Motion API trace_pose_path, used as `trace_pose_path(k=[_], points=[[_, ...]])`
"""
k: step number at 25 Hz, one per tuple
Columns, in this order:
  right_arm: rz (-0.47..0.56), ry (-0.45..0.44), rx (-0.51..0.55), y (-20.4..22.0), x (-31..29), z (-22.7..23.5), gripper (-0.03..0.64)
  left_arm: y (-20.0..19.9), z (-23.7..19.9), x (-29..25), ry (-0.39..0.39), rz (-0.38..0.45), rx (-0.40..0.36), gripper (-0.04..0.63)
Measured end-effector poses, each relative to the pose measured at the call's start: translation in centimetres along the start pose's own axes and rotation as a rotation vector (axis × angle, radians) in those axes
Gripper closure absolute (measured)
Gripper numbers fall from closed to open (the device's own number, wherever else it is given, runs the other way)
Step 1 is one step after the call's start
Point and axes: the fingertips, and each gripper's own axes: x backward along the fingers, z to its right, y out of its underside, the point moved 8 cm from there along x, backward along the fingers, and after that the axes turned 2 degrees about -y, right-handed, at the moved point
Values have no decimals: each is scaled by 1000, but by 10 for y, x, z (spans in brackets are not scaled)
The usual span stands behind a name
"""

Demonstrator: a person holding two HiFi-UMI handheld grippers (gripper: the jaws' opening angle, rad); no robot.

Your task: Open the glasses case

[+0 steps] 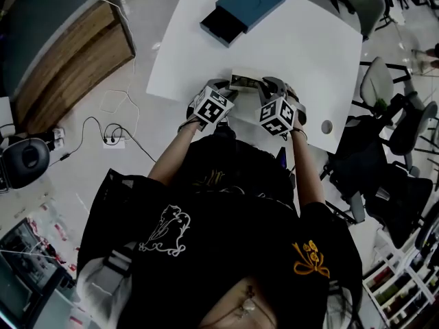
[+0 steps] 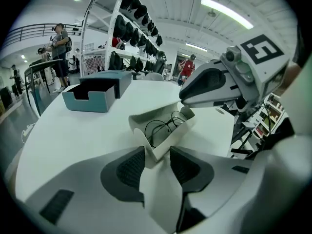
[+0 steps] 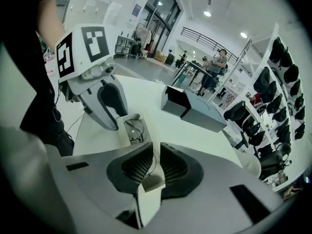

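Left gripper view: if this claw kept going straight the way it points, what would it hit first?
The open glasses case. Its near corner lies right between the left claw's spread jaws, apparently not pressed by either pad, so almost any advance would push into it.

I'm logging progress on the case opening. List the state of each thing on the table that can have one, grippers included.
glasses case: open, its inside showing.
glasses: folded, lying inside the case.
teal box: inner tray slid partly out.
left gripper: fingers apart, the case's near end between them.
right gripper: fingers closed on a thin white edge of the case.
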Motion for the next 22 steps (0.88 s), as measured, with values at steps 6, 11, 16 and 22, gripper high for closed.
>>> trace_pose_path(k=[6, 11, 16, 22], points=[[-20, 30, 7, -8, -16, 25, 561, 1, 2, -1, -5, 7, -2, 430], [-49, 48, 2, -14, -34, 41, 560, 2, 1, 0, -22, 10, -11, 430], [-68, 42, 27, -20, -47, 47, 558, 4, 1, 1, -37, 11, -17, 431], [-47, 42, 13, -21, -52, 52, 552, 2, 4, 1, -65, 14, -40, 433]])
